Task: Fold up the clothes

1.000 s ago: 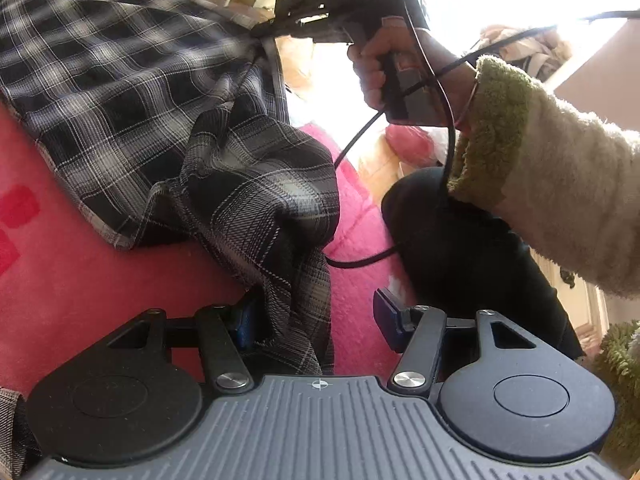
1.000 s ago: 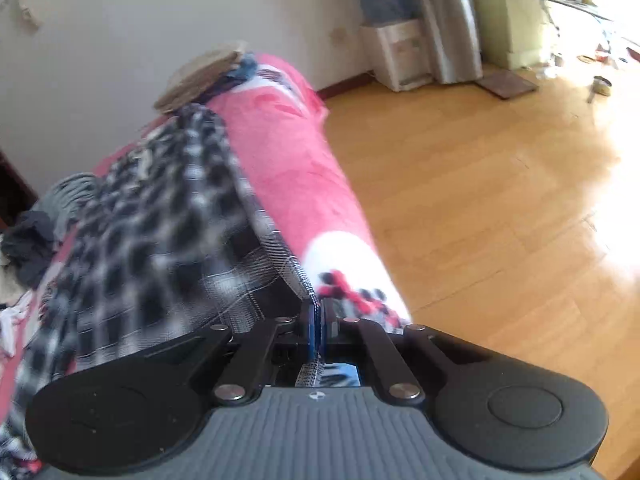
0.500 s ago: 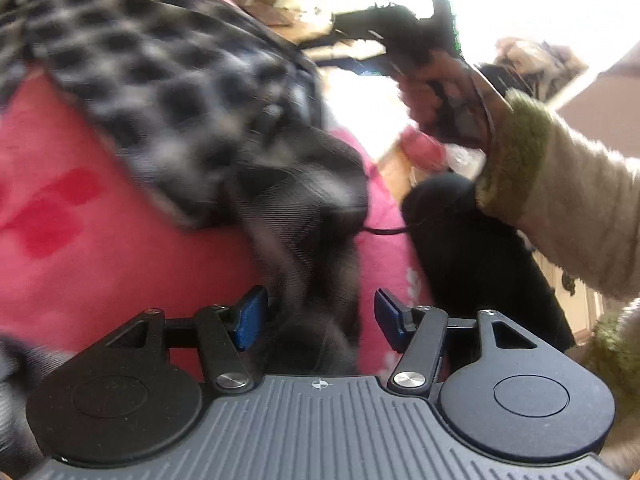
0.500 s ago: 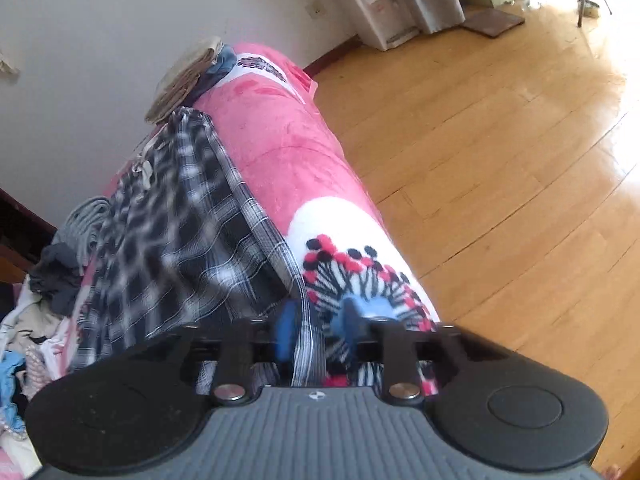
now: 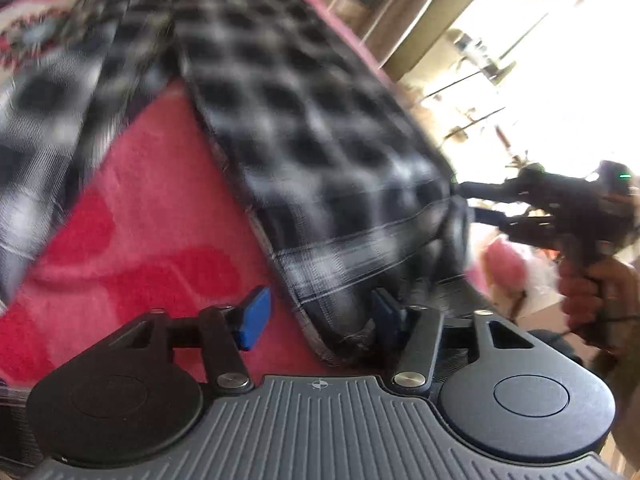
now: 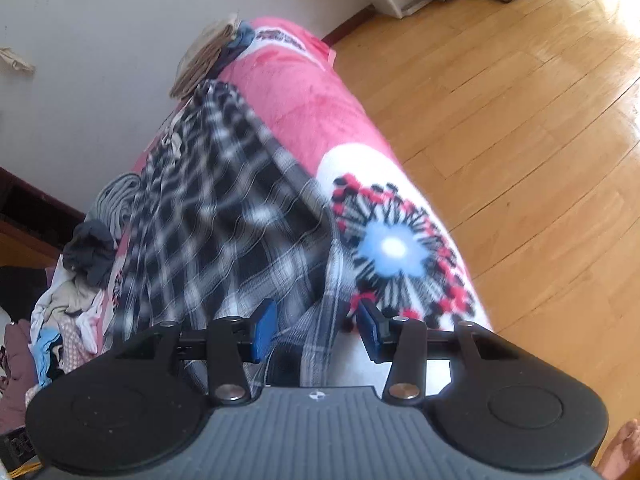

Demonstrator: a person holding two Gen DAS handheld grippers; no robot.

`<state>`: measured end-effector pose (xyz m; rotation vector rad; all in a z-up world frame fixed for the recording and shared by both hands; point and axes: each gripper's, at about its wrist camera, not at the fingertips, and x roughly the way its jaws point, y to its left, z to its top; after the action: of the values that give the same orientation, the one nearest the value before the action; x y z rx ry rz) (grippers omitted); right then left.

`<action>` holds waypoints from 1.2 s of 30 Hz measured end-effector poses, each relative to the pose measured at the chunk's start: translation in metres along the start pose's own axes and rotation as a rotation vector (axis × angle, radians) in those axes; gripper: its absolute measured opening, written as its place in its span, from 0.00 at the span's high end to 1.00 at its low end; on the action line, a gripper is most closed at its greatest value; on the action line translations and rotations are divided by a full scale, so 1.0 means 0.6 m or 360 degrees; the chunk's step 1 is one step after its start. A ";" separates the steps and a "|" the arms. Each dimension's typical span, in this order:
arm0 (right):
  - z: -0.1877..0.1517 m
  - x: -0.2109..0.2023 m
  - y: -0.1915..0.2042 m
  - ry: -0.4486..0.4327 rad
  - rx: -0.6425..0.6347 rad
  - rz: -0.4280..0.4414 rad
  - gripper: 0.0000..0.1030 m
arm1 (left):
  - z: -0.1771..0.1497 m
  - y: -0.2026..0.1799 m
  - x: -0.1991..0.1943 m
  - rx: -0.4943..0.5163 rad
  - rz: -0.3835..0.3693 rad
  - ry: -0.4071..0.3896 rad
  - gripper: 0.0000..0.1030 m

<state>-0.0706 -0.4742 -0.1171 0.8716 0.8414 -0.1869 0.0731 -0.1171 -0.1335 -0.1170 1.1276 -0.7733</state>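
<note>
Plaid garment (image 6: 224, 216) — laid flat on pink bed (image 6: 304, 92) for folding.
Left hand-held gripper (image 5: 320, 314) closing around hem corner; right hand-held gripper (image 6: 316, 330) opening, fabric between, unpinched.

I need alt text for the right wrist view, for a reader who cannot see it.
The right gripper, jaws apart and opening, sits over the hem of a black-and-white plaid garment spread on a pink blanket. A pile of clothes lies to the left and a wooden floor to the right.
</note>
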 end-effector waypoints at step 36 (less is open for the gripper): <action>-0.032 -0.058 -0.024 0.0022 0.0068 0.0052 0.98 | -0.002 0.014 -0.018 -0.0183 0.0046 0.0020 1.00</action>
<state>-0.1117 -0.4760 -0.1076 0.9272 0.8383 -0.1711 0.0738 -0.1040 -0.1295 -0.1921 1.1831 -0.6841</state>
